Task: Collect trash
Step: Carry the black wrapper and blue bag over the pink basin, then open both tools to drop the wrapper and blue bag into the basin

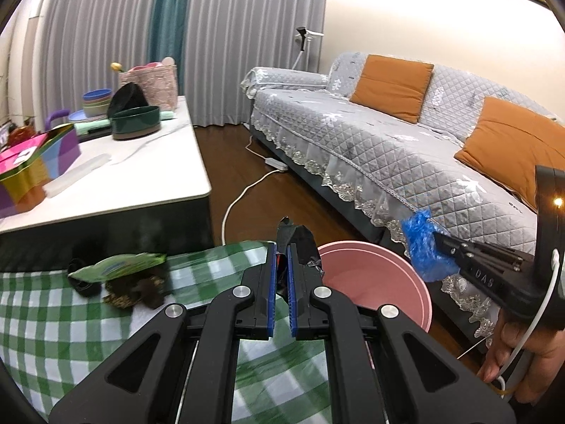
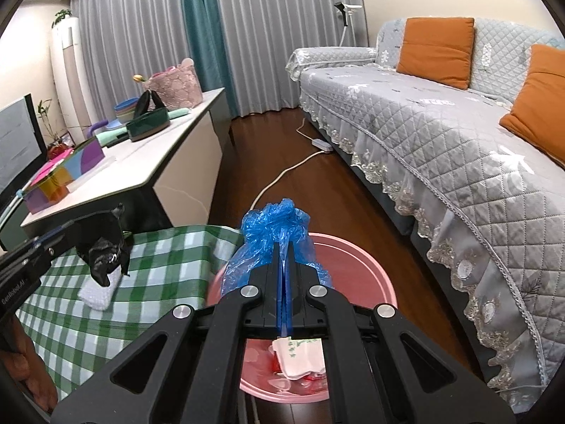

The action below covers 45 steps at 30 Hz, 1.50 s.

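Note:
My left gripper (image 1: 281,247) is shut on a crumpled black wrapper (image 1: 300,243), held above the green checked cloth (image 1: 53,318) beside the pink bin (image 1: 374,282). From the right wrist view the same black wrapper (image 2: 104,247) hangs over the cloth (image 2: 159,265). My right gripper (image 2: 285,247) is shut on a blue plastic bag (image 2: 275,226) over the pink bin (image 2: 367,272); the bag also shows in the left wrist view (image 1: 422,247). A white and red wrapper (image 2: 300,357) lies inside the bin. A green snack packet (image 1: 116,266) and brown scraps (image 1: 137,291) lie on the cloth.
A white low table (image 1: 134,173) with bowls, a dark green tin (image 1: 136,123) and colourful boxes stands at left. A grey quilted sofa (image 1: 406,148) with orange cushions runs along the right. A white cable and power strip (image 1: 277,164) lie on the wooden floor. A white pad (image 2: 99,293) lies on the cloth.

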Each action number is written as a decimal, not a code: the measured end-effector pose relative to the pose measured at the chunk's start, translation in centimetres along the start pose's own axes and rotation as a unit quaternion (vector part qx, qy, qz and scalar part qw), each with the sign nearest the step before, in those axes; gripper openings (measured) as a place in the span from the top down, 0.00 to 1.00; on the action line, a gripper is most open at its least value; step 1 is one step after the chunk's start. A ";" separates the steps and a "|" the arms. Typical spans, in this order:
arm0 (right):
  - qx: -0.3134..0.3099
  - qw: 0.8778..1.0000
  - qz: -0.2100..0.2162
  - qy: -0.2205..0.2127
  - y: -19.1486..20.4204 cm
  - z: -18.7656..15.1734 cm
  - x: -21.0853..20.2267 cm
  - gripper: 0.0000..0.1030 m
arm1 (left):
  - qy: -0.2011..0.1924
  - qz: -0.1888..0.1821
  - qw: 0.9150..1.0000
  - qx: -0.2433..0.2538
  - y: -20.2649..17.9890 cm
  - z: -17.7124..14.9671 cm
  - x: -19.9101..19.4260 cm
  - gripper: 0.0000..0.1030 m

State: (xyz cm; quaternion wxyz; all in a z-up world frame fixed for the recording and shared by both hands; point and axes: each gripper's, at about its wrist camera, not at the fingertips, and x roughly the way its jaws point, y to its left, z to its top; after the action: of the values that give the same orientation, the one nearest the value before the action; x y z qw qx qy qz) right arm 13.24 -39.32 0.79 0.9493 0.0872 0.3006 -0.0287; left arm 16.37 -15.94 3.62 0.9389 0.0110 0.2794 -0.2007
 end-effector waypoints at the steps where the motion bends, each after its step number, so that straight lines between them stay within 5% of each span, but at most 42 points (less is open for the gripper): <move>1: 0.000 1.000 -0.003 0.001 -0.2 0.0 0.1 0.99 | 0.001 -0.002 1.000 0.002 -0.3 0.1 0.3 0.95; 17: 0.025 0.999 -0.043 0.019 -2.4 0.1 1.7 0.94 | 0.036 -0.067 0.997 0.025 -4.3 1.1 5.7 0.94; 21: 0.036 0.998 -0.052 0.019 -2.7 0.1 1.7 0.59 | 0.041 -0.064 0.997 0.012 -3.9 0.8 5.8 0.80; 33: 0.021 0.999 -0.032 -0.004 -0.1 0.5 0.3 0.51 | 0.028 -0.025 0.999 -0.006 -0.5 -0.6 1.0 0.80; 42: -0.021 0.999 -0.009 -0.042 4.6 1.1 -1.8 0.25 | 0.004 0.018 1.000 -0.019 4.0 -1.3 -4.9 0.80; 45: -0.032 0.998 0.003 -0.047 6.2 1.1 -2.2 0.20 | -0.004 0.037 0.999 -0.025 6.0 -1.7 -7.1 0.66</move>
State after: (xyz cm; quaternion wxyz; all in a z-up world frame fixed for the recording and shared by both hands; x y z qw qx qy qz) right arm 12.67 -33.40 3.86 0.9647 0.0560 0.2564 -0.0201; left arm 12.33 -7.55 5.36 0.9468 -0.0030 0.2799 -0.1584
